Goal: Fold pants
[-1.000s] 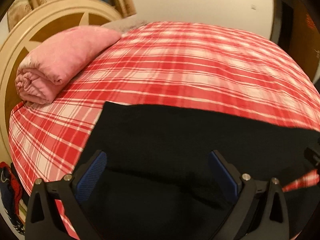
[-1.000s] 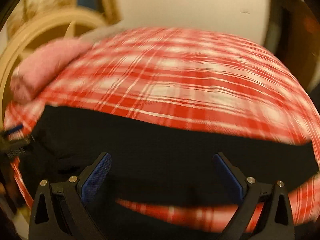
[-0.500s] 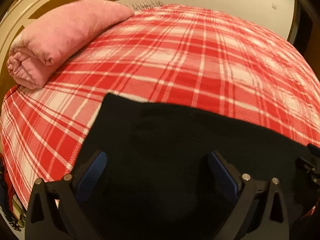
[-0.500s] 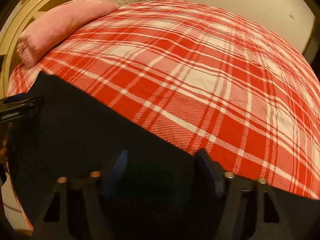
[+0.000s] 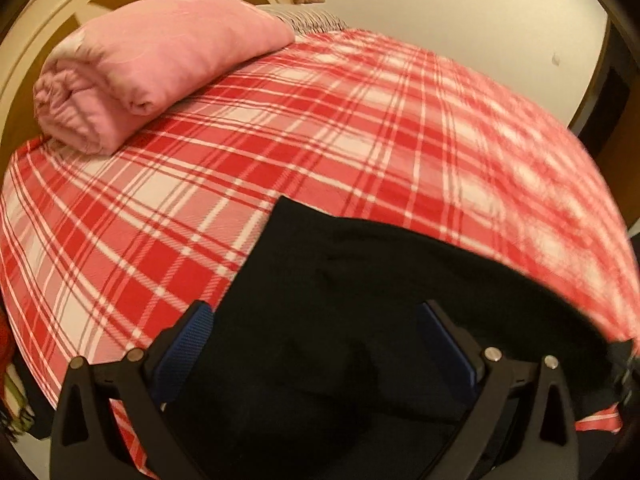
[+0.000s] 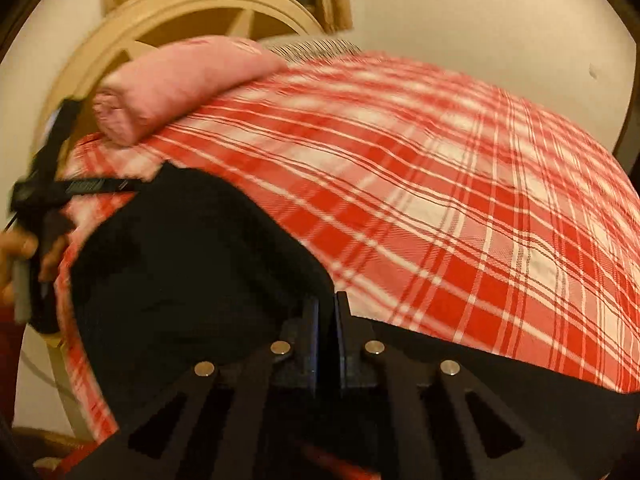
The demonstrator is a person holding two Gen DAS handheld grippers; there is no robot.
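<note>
Bed [image 5: 360, 152]: covered by a red-and-white plaid blanket; curved cream headboard [image 5: 48, 28] at its far left end.

Pink blanket roll [image 5: 152, 64]: folded and rolled, lying on the plaid at the head of the bed, against the headboard; a striped grey pillow edge [image 5: 308, 20] shows just behind it.

Black pants [image 5: 400, 300]: spread on the near side of the bed, one squared corner pointing toward the middle of the plaid. In the right wrist view the same cloth [image 6: 192, 272] is raised and bunched, its edge drawn up to the closed fingers.

Left tool [image 5: 324, 352]: jaws standing wide apart, blue pads [image 5: 184, 344] at each side, black cloth lying below and between them, neither pad pressing on it. Seen also at the far left of the right wrist view [image 6: 60, 188], with a hand [image 6: 20, 264] on its grip.

Right tool [image 6: 327, 320]: jaws have just been closing and now stand pinched together on the edge of the pants, only a thin slit between them.

Wall [image 6: 480, 12]: plain, pale, behind the bed.
</note>
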